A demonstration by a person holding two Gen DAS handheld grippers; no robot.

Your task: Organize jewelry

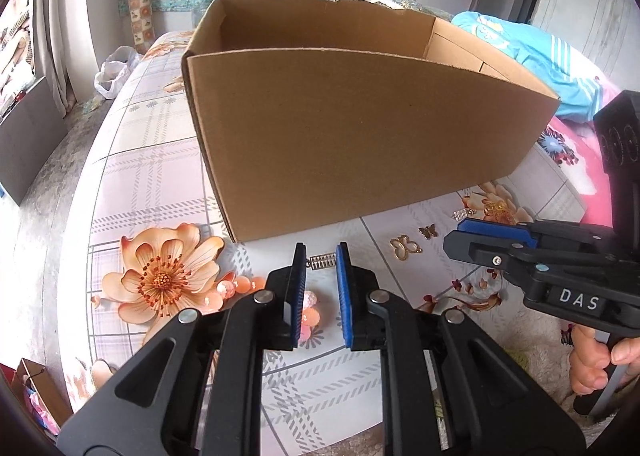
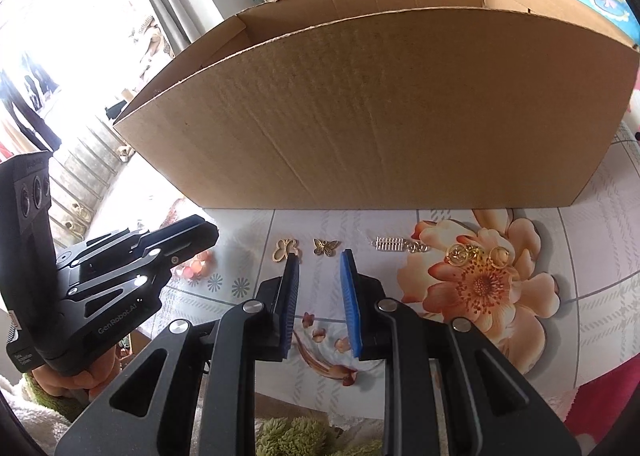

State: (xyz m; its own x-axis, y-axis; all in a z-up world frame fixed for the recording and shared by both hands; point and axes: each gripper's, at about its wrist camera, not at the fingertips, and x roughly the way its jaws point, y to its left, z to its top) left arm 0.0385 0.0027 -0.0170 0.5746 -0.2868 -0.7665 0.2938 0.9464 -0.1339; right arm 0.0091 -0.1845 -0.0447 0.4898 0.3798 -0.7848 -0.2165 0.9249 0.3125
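Note:
An open cardboard box (image 1: 360,143) (image 2: 380,115) stands on the floral tablecloth. Small jewelry lies in front of it: a silver spring-like piece (image 1: 322,261), a pink bead bracelet (image 1: 240,288), a gold butterfly outline (image 2: 285,249) (image 1: 405,247), a bronze butterfly (image 2: 325,246) (image 1: 428,231), a silver clasp piece (image 2: 394,244) and gold ring earrings (image 2: 478,254). My left gripper (image 1: 321,252) is open, its tips either side of the silver spring piece. My right gripper (image 2: 320,262) is open and empty, just short of the two butterflies.
A blue garment (image 1: 532,51) lies on pink bedding behind the box at right. A white plastic bag (image 1: 114,71) sits at the far left table edge. Green fuzzy fabric (image 2: 304,436) lies at the near edge.

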